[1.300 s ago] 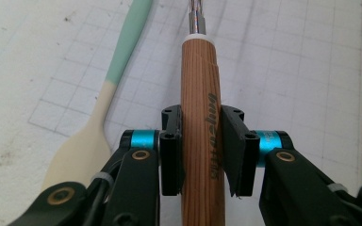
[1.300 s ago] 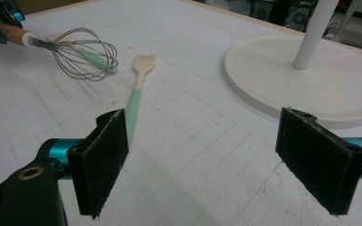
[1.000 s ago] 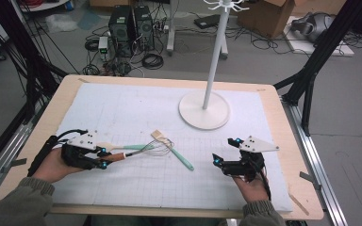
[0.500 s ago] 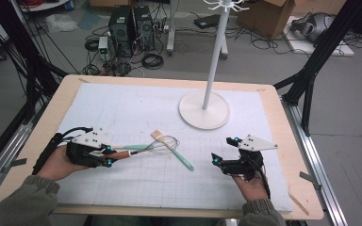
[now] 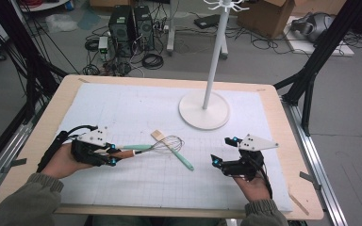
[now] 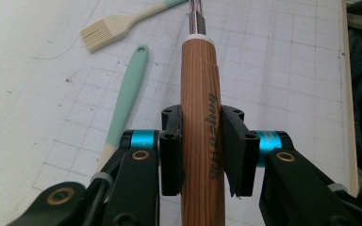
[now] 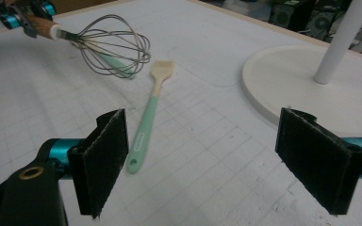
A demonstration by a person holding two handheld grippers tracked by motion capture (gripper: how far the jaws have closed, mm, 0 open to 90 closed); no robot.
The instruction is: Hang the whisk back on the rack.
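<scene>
One utensil down so far: left tongs (image 6: 202, 150) are pinching the whisk (image 5: 158, 145) by its handle, lifting it just above the tabletop (image 5: 122, 108), while right tongs (image 7: 217, 160) are hanging spread, brush (image 7: 148, 125) untouched.

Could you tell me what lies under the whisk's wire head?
Under the whisk, held by the left gripper, a mint-handled utensil lies on the mat. Its far end is hidden behind the wires. The pastry brush lies alongside.
</scene>
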